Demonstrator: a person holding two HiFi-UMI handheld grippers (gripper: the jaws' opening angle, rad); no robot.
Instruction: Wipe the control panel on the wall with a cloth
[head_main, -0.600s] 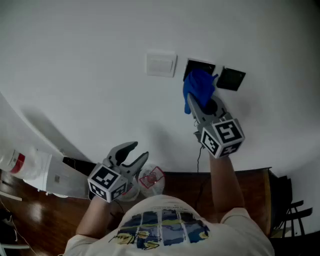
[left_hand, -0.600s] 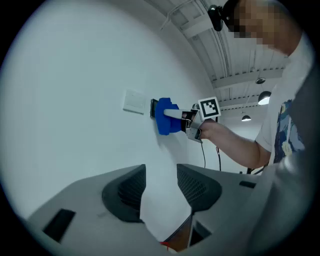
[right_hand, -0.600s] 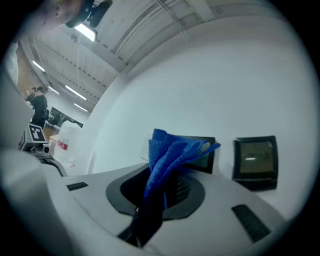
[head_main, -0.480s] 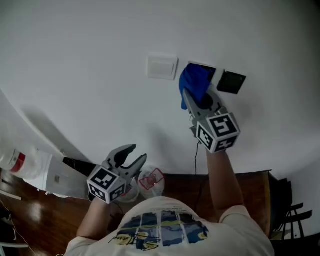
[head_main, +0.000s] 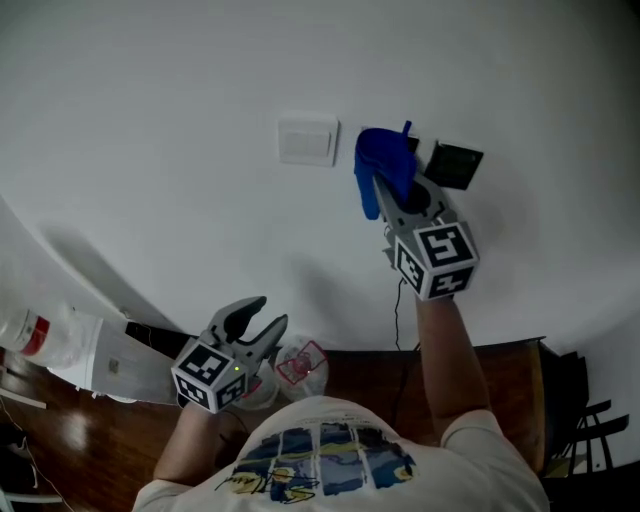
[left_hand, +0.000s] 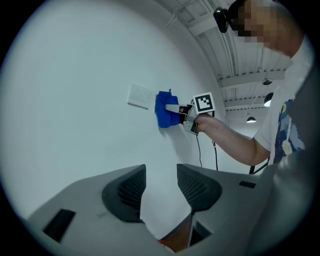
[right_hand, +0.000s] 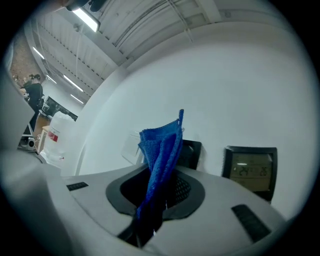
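Gripping blue cloth (right_hand: 161, 145) in right claw (right_hand: 162, 184), left claw (left_hand: 161, 181) agape

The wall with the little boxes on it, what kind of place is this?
Probably a large indoor workspace or hall: a white wall with a switch plate and a digital thermostat, under a high ceiling with strip lights.

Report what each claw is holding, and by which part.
Right claw grips the blue cloth by its bunched lower end; the rest stands free above the jaws. Left claw is open, holding nothing.
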